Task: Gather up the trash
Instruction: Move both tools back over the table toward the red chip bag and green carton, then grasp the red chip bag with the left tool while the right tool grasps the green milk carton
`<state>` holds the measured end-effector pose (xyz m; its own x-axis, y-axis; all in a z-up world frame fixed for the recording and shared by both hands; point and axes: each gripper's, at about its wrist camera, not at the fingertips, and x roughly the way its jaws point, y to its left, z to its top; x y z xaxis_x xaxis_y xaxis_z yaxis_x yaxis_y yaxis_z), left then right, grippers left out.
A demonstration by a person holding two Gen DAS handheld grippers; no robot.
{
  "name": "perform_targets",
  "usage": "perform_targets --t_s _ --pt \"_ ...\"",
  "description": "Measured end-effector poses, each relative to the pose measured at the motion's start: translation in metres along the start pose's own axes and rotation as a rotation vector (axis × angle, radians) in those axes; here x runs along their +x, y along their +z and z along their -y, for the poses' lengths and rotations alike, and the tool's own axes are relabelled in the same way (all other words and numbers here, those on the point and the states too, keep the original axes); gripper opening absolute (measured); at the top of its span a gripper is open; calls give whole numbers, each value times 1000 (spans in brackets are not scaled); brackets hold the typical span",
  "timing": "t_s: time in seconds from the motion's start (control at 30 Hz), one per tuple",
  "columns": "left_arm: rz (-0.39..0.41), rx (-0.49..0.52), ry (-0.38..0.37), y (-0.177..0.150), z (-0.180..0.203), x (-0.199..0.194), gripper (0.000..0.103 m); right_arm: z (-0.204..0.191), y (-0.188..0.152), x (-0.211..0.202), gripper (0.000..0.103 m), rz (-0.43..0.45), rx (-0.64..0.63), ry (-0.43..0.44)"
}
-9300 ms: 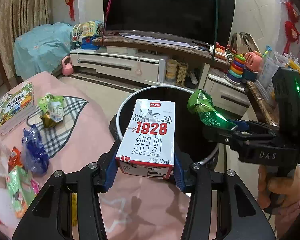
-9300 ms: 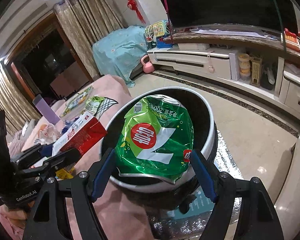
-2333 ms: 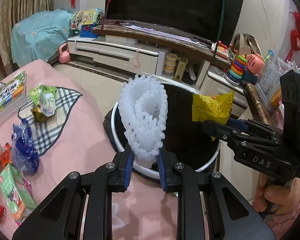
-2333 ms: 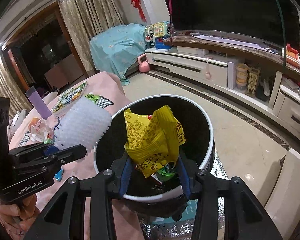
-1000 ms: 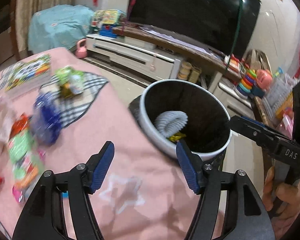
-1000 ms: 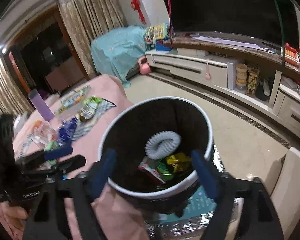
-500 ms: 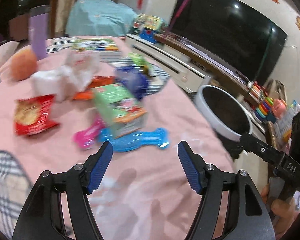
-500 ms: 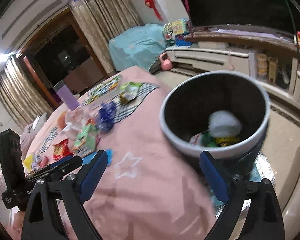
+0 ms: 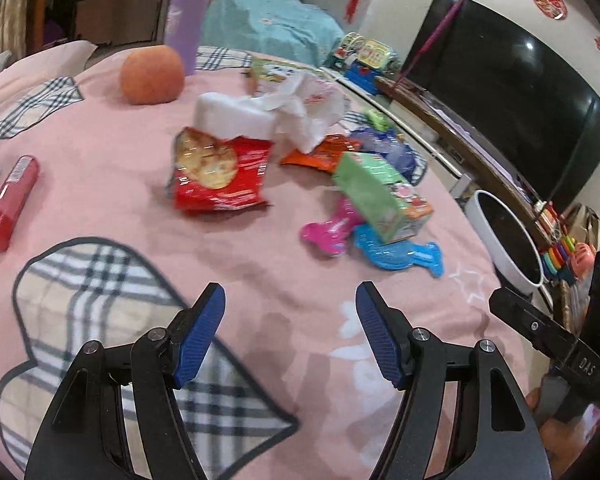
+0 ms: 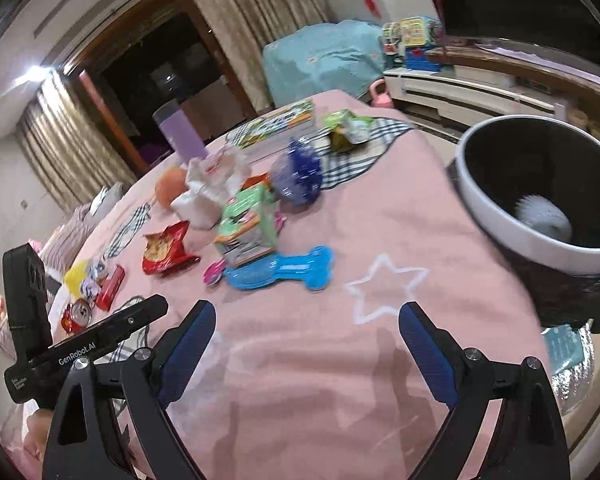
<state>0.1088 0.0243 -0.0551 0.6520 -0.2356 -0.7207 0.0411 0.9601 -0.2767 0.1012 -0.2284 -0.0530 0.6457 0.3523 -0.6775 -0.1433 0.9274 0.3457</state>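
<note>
Part done: the bin (image 10: pixel 540 216), off the table's right edge, already holds a white foam roll (image 10: pixel 544 214). Left on the pink cloth (image 9: pixel 140 200) mid-table are a red packet (image 9: pixel 220 176), green carton (image 9: pixel 380 196), blue wrapper (image 9: pixel 400 254) and more. The left gripper (image 9: pixel 290 334) and right gripper (image 10: pixel 306 344) gape wide, both empty. A dark TV (image 9: pixel 512 92) lines the living-room wall.

Both grippers point downward: left gripper (image 9: pixel 290 306) gapes empty, right gripper (image 10: pixel 306 326) wider (its jaws just opened further).
</note>
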Motion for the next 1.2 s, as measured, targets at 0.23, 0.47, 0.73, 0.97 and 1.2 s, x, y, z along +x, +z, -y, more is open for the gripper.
perform_targets --t_s 0.23,0.47,0.73,0.97,1.2 --pt "4 -36 20 4 -20 -6 69 -25 0 17 94 -23 -70 5" --pt "6 -64 39 12 -35 -3 69 -34 8 27 94 -16 -95 9" --pt "-2 -149 37 31 -52 15 69 -41 23 45 94 -21 -99 15" --pt "-9 -199 15 43 -59 29 69 -45 34 61 94 -18 -113 3" --pt "-3 -198 -3 51 -58 41 60 -55 46 85 89 -34 -167 -35"
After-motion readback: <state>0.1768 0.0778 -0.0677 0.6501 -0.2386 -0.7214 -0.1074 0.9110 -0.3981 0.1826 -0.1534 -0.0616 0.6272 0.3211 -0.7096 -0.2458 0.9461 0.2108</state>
